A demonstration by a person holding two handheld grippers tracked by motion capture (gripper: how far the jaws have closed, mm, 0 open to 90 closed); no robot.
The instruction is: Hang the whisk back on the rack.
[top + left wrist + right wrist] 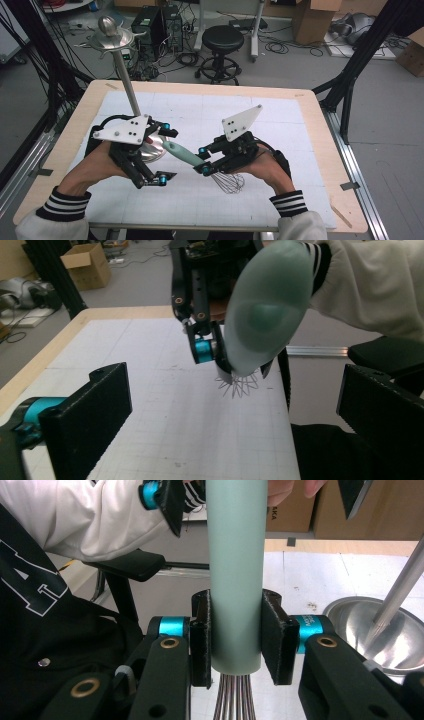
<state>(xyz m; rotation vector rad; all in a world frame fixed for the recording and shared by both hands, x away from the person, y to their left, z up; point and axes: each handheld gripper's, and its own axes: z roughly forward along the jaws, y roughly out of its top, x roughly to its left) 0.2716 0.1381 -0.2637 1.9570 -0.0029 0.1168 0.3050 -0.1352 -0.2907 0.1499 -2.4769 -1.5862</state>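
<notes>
A whisk with a pale green handle [182,153] and a wire head [229,182] hangs above the white mat. My right gripper [205,161] is shut on the handle just above the wires; the right gripper view shows the handle [235,570] clamped between both pads. My left gripper [167,156] is open, and the handle's free end lies between its jaws without touching them. In the left gripper view that rounded end [265,310] points at the camera, with the two jaws wide apart on either side.
A metal stand with a domed base [152,147], a slanted pole [127,82] and a top dish [111,35] sits right behind the left gripper. The white mat [280,125] covers the wooden table [320,150]. A black stool [222,40] stands beyond the table.
</notes>
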